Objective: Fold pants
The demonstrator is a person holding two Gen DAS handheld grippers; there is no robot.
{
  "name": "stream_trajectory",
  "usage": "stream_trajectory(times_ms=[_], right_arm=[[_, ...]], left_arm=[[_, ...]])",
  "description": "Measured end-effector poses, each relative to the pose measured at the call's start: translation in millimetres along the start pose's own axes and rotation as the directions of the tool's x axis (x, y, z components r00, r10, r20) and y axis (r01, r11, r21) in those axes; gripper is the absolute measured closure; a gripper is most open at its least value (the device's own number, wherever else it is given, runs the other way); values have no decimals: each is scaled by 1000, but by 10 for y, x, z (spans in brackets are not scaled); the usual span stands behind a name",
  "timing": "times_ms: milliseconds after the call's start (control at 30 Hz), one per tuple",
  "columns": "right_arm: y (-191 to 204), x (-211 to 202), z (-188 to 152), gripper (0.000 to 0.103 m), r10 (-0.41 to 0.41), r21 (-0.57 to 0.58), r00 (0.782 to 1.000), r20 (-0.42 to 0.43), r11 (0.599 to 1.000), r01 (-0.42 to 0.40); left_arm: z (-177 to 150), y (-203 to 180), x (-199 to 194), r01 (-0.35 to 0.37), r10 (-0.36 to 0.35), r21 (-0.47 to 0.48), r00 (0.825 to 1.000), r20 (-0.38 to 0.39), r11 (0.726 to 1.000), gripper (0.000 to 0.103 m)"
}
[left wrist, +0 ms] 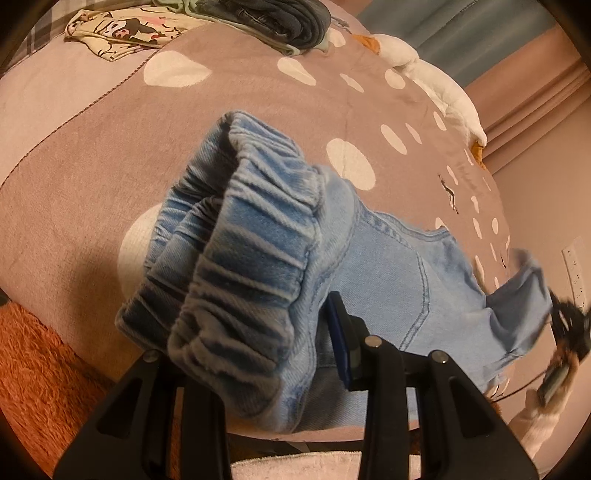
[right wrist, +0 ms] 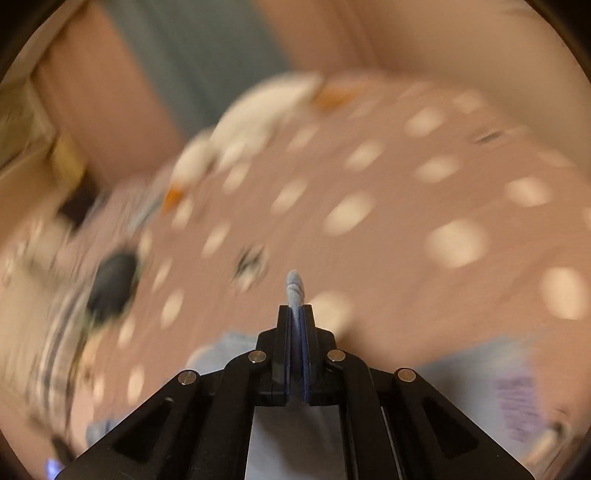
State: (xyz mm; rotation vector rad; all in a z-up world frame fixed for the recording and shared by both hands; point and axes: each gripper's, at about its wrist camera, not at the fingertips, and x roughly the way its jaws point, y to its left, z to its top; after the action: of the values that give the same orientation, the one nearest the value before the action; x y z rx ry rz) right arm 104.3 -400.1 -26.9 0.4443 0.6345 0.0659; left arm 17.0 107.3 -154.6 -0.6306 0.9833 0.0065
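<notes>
Light blue denim pants [left wrist: 380, 266] with a gathered elastic waistband [left wrist: 255, 236] hang in the air over a pinkish-brown spotted bedcover [left wrist: 221, 103]. My left gripper [left wrist: 291, 332] is shut on the waistband, which bunches over and hides the left finger. The pants stretch away to the right, where my right gripper [left wrist: 565, 332] shows, blurred, holding the far end. In the right wrist view my right gripper [right wrist: 295, 314] is shut on a thin fold of blue denim [right wrist: 295, 288]; the background there is blurred by motion.
A pile of dark clothes [left wrist: 280, 18] and a cartoon-print cloth [left wrist: 122, 33] lie at the far side of the bed. A white plush toy [left wrist: 436, 81] lies along the right edge. An orange fuzzy rug [left wrist: 33, 369] is at lower left.
</notes>
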Motion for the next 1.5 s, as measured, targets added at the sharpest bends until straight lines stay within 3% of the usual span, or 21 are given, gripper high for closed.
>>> stream_trajectory(times_ms=[67, 133, 233, 367, 500, 633, 767, 867, 967, 1033, 1067, 1133, 1200, 1267, 1367, 1433, 1500], right_arm=[[-363, -234, -115, 98, -118, 74, 992, 50, 991, 114], [-738, -321, -265, 98, -205, 150, 978, 32, 969, 198], [-1190, -187, -595, 98, -226, 235, 970, -87, 942, 240], [-1397, 39, -862, 98, -238, 261, 950, -202, 922, 286], [-1360, 41, -909, 98, -236, 266, 946, -220, 919, 291], [-1321, -39, -802, 98, -244, 250, 950, -195, 924, 289], [-1338, -29, -808, 98, -258, 238, 951, -171, 926, 294], [-1338, 153, -844, 98, -303, 201, 924, -234, 914, 351], [-1216, 236, -838, 98, -381, 107, 888, -258, 902, 418], [-1121, 203, -789, 87, -394, 76, 879, -269, 901, 427], [-1037, 164, -751, 77, -395, 62, 880, -263, 904, 424], [-795, 66, -669, 67, -388, 12, 897, -213, 917, 399], [-433, 10, -606, 67, -322, -53, 931, -173, 947, 318], [9, 63, -588, 67, -197, -132, 963, -184, 976, 175], [759, 295, -688, 66, -6, -263, 966, -258, 963, -64], [1278, 537, -837, 66, 101, -322, 930, -353, 920, -222], [1676, 730, -1011, 66, 135, -385, 902, -410, 871, -305]], left_arm=[[-6, -32, -8, -14, 14, 12, 1000, -2, 1000, 67], [-7, -50, -10, -24, 24, 21, 1000, -7, 999, 67], [-14, -83, -13, -37, 37, 34, 999, -12, 999, 69], [-26, -93, -13, -55, 55, 43, 998, -8, 998, 69], [-26, -95, -17, -61, 61, 43, 998, -8, 997, 71], [-44, -96, -118, -21, 21, 16, 1000, -10, 1000, 85], [-114, -118, -226, -14, 16, 53, 999, -29, 998, 85], [-165, -57, -132, -23, 28, 70, 998, -64, 997, 81], [-144, -22, -179, 11, -7, 55, 998, -64, 998, 76], [-103, -44, -257, 2, 2, 52, 997, -80, 999, 69], [-85, -65, -341, 0, 4, 62, 997, -73, 998, 65], [-49, -101, -532, 2, 0, 86, 1000, -23, 996, 33], [11, -102, -702, 12, -17, 111, 999, 45, 994, 27], [104, -84, -762, 21, -33, 132, 996, 86, 991, 27], [283, 11, -625, 27, -34, 104, 997, 71, 994, 31], [360, 93, -475, 35, -37, 60, 999, 29, 998, 60], [400, 169, -323, 45, -45, 20, 999, -5, 999, 76]])
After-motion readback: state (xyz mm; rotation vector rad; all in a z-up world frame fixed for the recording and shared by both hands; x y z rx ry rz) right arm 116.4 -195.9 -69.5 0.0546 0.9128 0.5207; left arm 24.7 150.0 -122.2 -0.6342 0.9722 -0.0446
